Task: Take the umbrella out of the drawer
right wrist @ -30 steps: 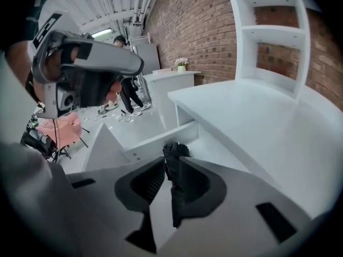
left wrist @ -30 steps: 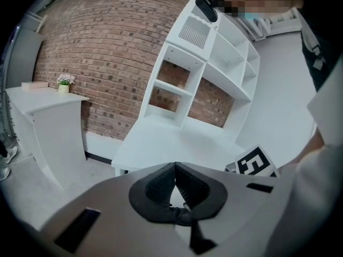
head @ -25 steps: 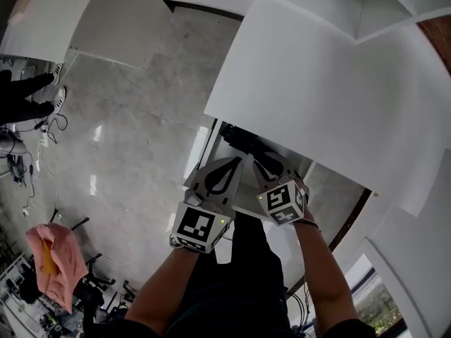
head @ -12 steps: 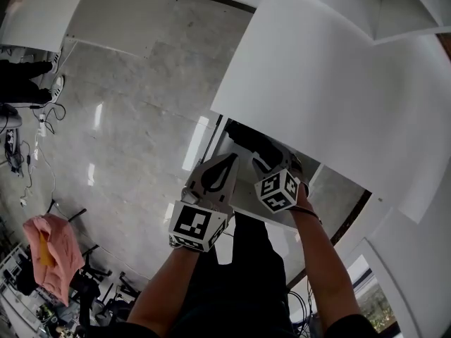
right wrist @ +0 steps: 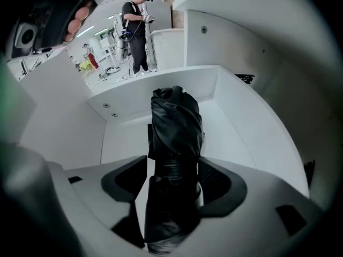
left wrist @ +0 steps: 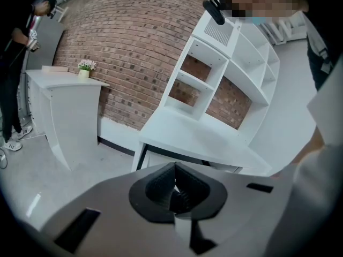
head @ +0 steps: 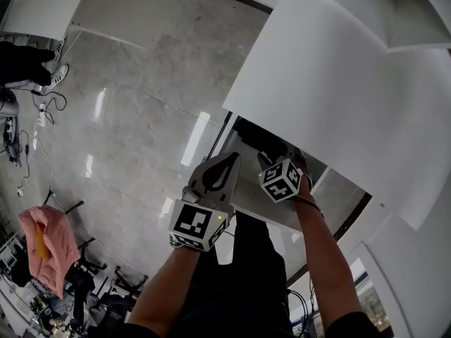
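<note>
A black folded umbrella lies in the open white drawer under the desk; in the head view it is the dark shape inside the drawer. My right gripper points steeply down into the drawer. Its jaws have just been opening and now stand wide on either side of the umbrella, with a gap showing at the left pad. In the head view the right gripper has its tips hidden in the drawer. My left gripper is shut and empty, hovering by the drawer's front; its jaws meet.
The white desk top overhangs the drawer's back. A white shelf unit stands on it against a brick wall. A white counter stands to the left. A person stands on the marble floor at far left, and a pink cloth hangs at lower left.
My right gripper has sunk deeper into the drawer, down over the umbrella. The left gripper has shifted slightly and stays shut.
</note>
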The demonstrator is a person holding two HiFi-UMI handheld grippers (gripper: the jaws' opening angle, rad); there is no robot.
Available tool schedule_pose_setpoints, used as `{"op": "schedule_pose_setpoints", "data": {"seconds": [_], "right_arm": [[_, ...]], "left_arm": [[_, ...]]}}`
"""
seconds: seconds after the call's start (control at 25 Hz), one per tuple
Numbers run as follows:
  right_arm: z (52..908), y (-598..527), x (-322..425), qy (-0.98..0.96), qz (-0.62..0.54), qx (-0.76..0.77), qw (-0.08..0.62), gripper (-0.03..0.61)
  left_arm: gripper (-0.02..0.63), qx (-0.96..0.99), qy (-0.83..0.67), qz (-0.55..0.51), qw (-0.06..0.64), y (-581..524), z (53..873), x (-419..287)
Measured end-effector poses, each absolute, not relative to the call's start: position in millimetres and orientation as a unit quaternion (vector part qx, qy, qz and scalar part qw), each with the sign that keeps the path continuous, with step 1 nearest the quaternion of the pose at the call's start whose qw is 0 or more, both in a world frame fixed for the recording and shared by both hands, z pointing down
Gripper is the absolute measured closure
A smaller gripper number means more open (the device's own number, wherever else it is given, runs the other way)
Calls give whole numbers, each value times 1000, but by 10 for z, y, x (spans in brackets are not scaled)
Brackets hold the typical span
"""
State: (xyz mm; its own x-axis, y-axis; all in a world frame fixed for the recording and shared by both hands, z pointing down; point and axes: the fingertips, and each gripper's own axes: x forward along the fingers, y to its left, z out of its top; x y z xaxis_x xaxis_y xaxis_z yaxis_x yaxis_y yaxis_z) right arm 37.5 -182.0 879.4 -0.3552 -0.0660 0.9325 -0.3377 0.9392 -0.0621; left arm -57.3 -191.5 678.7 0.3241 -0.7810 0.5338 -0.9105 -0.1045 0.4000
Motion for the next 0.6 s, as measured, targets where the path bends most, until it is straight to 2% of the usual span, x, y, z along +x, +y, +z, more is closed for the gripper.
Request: {"op": "schedule_pose_setpoints", "data": {"seconds": [0.6], "right_arm": [[9003,-1904,356,-804,118,93,575,304]], "left_arm": [[607,738,-570,92,348,-1890,6819,-603]]}}
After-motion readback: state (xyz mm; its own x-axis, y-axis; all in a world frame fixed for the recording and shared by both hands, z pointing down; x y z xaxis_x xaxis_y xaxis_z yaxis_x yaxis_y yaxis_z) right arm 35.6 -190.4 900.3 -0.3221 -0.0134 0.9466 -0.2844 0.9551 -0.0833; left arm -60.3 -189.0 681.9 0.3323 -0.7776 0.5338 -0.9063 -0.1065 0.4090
